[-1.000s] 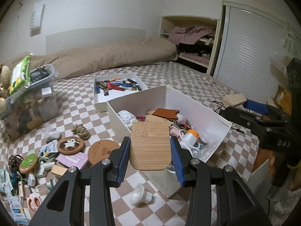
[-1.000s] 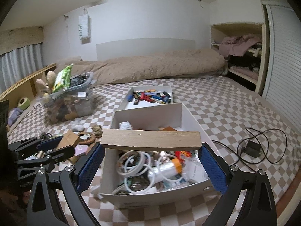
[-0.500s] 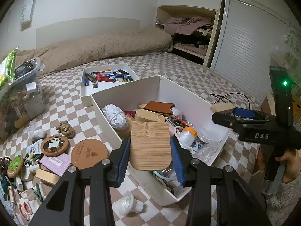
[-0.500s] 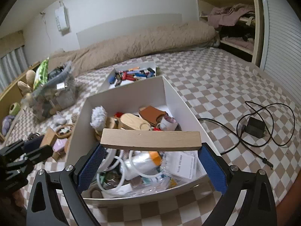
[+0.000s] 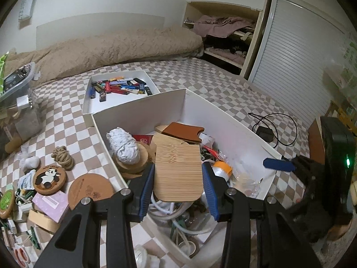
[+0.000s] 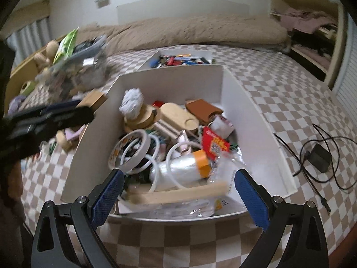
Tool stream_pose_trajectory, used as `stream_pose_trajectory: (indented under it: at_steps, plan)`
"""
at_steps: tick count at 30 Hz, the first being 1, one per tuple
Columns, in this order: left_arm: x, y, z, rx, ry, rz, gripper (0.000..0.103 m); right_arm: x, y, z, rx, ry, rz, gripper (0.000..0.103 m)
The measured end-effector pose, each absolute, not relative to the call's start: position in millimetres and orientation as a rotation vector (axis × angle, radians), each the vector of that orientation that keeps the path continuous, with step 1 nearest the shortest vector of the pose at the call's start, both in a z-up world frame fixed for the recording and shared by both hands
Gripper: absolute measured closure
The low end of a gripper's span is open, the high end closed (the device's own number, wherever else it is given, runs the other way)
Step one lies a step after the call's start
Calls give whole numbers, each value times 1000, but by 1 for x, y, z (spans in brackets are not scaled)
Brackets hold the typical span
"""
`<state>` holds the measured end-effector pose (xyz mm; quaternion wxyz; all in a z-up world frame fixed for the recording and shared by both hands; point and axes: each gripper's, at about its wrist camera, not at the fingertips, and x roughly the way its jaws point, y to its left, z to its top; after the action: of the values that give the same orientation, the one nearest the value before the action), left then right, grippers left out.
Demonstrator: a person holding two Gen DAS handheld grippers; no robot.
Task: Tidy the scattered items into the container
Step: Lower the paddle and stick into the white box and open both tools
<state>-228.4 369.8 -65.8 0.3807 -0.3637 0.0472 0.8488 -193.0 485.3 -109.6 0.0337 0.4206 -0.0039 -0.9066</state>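
A white box (image 5: 225, 120) (image 6: 256, 120) full of odds and ends stands on the checkered floor. My left gripper (image 5: 178, 184) is shut on a flat bamboo board (image 5: 178, 174) and holds it over the box's near left part. My right gripper (image 6: 178, 196) is open over the box's near edge. A long wooden block (image 6: 178, 195) lies tilted and blurred between its fingers, loose on the box's contents. The right gripper also shows in the left wrist view (image 5: 279, 164), and the left gripper with the board edge-on in the right wrist view (image 6: 55, 116).
Left of the box lie a cork coaster (image 5: 90, 191), a panda coaster (image 5: 49, 176), a rope knot (image 5: 62, 157) and small clutter. A shallow tray of lighters (image 5: 120, 87) sits behind the box. A black charger and cable (image 6: 319, 154) lie to the right. A clear bin (image 5: 15, 102) stands far left.
My right gripper has opened and let go of the wooden block, which dropped into the box. Both grippers have moved closer over the box. The left still holds the board.
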Motion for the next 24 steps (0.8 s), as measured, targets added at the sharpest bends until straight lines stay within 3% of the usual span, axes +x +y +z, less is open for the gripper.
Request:
stream_pose_trajectory:
  at_steps: [22,23,24]
  plan:
    - [-199,396,-87,-1052,227,2042,61,-175,510,-99,1267,-109,-2881,3]
    - [-198,396,-87,-1053,228,2042,60,-174,512,-99,1264,-119,-2888,3]
    - [-198,396,-87,-1054,229,2046,48,-174,513,-98,1261,-126,-2891,3]
